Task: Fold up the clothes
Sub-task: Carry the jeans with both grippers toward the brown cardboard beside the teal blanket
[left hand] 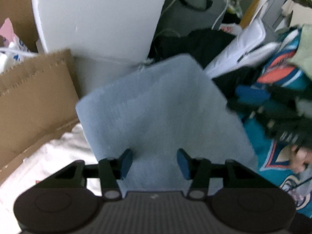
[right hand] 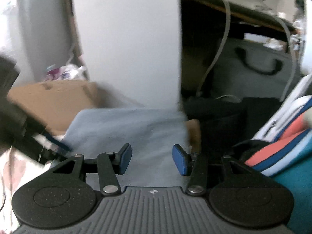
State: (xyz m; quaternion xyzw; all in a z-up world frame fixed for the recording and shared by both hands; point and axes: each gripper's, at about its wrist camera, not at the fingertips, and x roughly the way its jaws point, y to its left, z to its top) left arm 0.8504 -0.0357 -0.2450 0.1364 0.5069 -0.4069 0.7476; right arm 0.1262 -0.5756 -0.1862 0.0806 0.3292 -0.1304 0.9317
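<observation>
Both the left tongs and the right tongs stand parted, pinching nothing, above the folded light-blue cloth (edges blurred). It lies beside the cardboard box; a careless regrasp could drag the fold open or snag the teal jersey.

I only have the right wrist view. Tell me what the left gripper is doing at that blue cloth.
Observer: The left gripper is open, with nothing between its fingers, over the near part of the blue cloth.
Operator: Describe the cloth's whole outline.
Observer: It is a flat, roughly rectangular fold. Its far edge ends by the foot of the white panel.
Operator: Say what lies under its left side.
Observer: White fabric spreads out from beneath that edge.
</observation>
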